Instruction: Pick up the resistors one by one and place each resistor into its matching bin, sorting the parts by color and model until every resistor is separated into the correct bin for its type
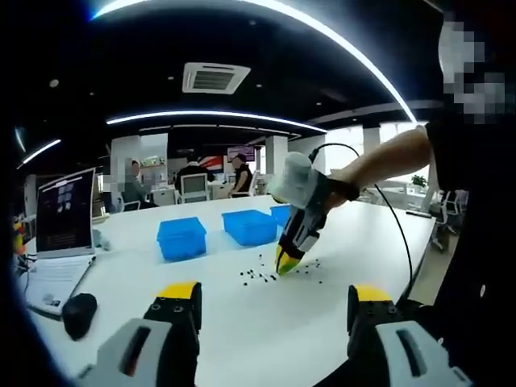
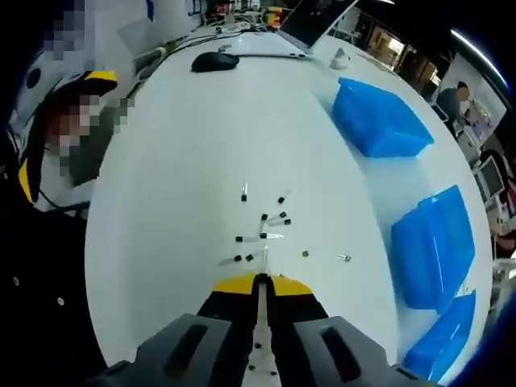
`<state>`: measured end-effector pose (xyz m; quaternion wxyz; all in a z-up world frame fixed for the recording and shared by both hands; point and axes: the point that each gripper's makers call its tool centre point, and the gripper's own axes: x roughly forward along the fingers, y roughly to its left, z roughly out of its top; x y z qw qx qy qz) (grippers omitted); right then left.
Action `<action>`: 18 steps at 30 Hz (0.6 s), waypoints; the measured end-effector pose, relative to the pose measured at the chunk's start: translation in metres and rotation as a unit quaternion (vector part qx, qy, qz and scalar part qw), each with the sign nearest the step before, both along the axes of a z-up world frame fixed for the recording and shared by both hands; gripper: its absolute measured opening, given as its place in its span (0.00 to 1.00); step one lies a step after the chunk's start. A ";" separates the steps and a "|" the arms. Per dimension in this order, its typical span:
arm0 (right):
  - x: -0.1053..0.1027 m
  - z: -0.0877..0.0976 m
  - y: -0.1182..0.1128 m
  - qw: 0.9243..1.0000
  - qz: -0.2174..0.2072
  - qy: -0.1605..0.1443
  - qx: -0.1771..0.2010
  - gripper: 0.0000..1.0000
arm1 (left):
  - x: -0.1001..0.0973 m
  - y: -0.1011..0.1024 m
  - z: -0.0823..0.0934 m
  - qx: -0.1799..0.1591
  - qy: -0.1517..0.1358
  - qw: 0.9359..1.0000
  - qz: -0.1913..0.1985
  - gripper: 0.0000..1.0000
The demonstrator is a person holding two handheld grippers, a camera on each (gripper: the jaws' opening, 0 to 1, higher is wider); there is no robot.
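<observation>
Three blue bins (image 2: 379, 119) — right gripper (image 2: 260, 281) closed over scattered resistors (image 2: 264, 227)

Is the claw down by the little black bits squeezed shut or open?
Shut. The right claw's yellow tips meet with only a thin seam, low over the resistors. Whether it pinches one, I cannot tell.

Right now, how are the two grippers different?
The left gripper has its jaws wide apart and sits back from the parts; the right gripper has its jaws together, tips down among the resistors. Whether it pinches one is too small to tell. Both have yellow-tipped black jaws.
</observation>
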<state>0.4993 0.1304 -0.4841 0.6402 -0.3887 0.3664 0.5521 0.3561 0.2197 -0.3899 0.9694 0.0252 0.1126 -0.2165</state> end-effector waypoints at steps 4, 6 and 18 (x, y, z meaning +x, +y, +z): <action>-0.003 0.004 -0.003 1.000 0.003 0.002 0.013 0.07 | -0.001 0.003 0.001 -0.003 -0.002 1.000 0.004 0.74; -0.006 0.010 -0.004 1.000 0.004 0.002 0.028 0.07 | -0.001 0.004 0.003 -0.005 -0.003 1.000 0.008 0.74; -0.024 0.116 -0.069 0.952 -0.106 -0.053 0.282 0.07 | 0.007 0.006 0.021 -0.032 -0.026 0.999 0.008 0.74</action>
